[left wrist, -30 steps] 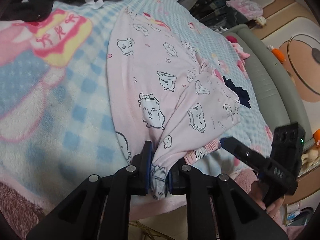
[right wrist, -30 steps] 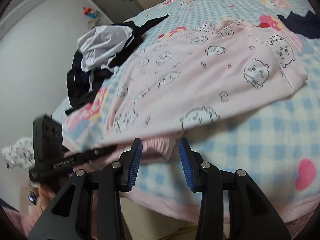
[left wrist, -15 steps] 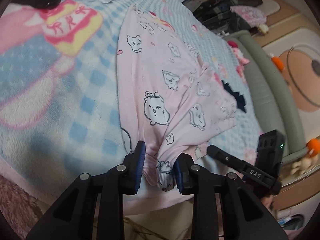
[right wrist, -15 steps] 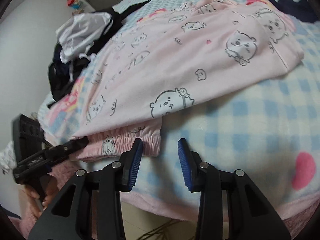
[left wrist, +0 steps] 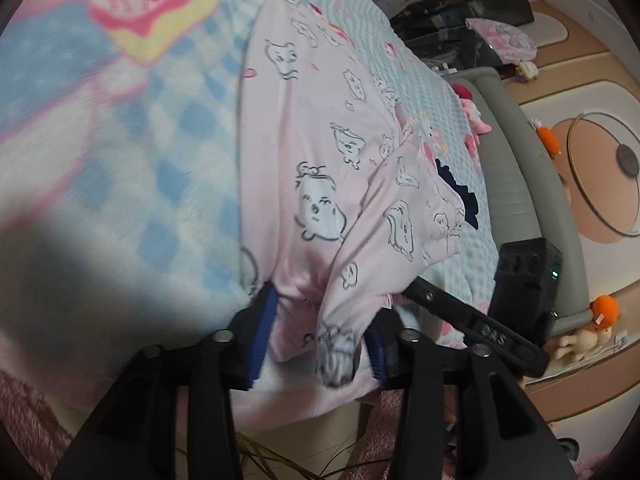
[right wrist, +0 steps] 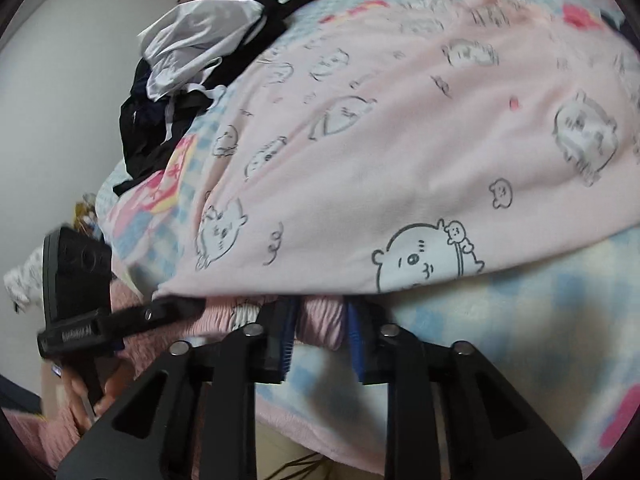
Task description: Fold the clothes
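- Here, a pink pyjama garment [left wrist: 320,152] printed with white cartoon animals lies spread on a blue-and-white checked blanket [left wrist: 132,168] over a bed; its near end hangs at the bed edge.
- Left gripper [left wrist: 318,332]: jaws wide apart, blue pads showing on both sides. A bunched fold of the garment sits loose in the gap, touching neither pad clearly. Nothing clamped.
- Right gripper [right wrist: 320,338]: jaws partly open, set either side of the ribbed pink waistband [right wrist: 320,316] that pokes out beneath the top layer. Cannot tell if the pads touch it; no visible pinch.
- From the left wrist view, the right gripper reaches in from the right, its tip under the garment's near edge.
- From the right wrist view, the left gripper [right wrist: 176,308] comes in from the left, a hand [right wrist: 104,392] on its handle.
- Pile of black and white clothes [right wrist: 188,60] at the far left part of the bed, apart from the pink garment.
- Small dark item [left wrist: 460,196] lies just beside the garment's right edge.
- Grey padded bed frame [left wrist: 520,168] runs along the far side; an orange soft toy [left wrist: 604,310] near it.
- Both views blurred.
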Tool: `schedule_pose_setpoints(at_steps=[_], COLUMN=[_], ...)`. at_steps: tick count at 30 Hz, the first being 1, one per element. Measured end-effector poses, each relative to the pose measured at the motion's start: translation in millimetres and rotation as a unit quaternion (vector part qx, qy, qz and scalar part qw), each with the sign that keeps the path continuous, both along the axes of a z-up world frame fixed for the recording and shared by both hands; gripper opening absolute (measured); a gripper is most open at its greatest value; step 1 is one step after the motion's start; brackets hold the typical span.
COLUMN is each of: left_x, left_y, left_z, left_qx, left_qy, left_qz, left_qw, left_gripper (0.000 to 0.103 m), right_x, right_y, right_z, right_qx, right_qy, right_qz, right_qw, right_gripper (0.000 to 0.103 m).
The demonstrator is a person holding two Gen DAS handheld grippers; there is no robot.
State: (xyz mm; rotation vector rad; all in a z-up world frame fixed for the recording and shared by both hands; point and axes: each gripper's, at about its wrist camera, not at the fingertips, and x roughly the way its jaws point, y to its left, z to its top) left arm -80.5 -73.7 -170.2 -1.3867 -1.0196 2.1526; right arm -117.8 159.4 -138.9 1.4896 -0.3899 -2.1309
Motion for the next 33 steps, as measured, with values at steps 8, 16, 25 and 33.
schedule_pose_setpoints(at_steps=[8, 16, 25, 33], left_x=[0, 1, 16, 22], left_y=[5, 12, 2, -2], left_z=[17, 48, 69, 34], left_qx=[-0.057, -0.123, -0.127, -0.139], left_qy=[0.027, 0.066, 0.082, 0.034], left_qz=[-0.005, -0.028, -0.047, -0.058], left_qw=[0.998, 0.9898, 0.9874, 0.988], left_gripper=[0.022, 0.013, 0.014, 0.014], right_x=[3, 25, 52, 63], right_y=[4, 12, 21, 22], right_z=[-6, 21, 52, 43], right_qx=[0.004, -0.023, -0.054, -0.013], right_qy=[-0.004, 0.014, 0.034, 0.04], right_qz=[-0.012, -0.028, -0.046, -0.05], right_qw=[1.0, 0.999, 0.997, 0.998], right_gripper=[0.025, 0.016, 0.016, 0.016])
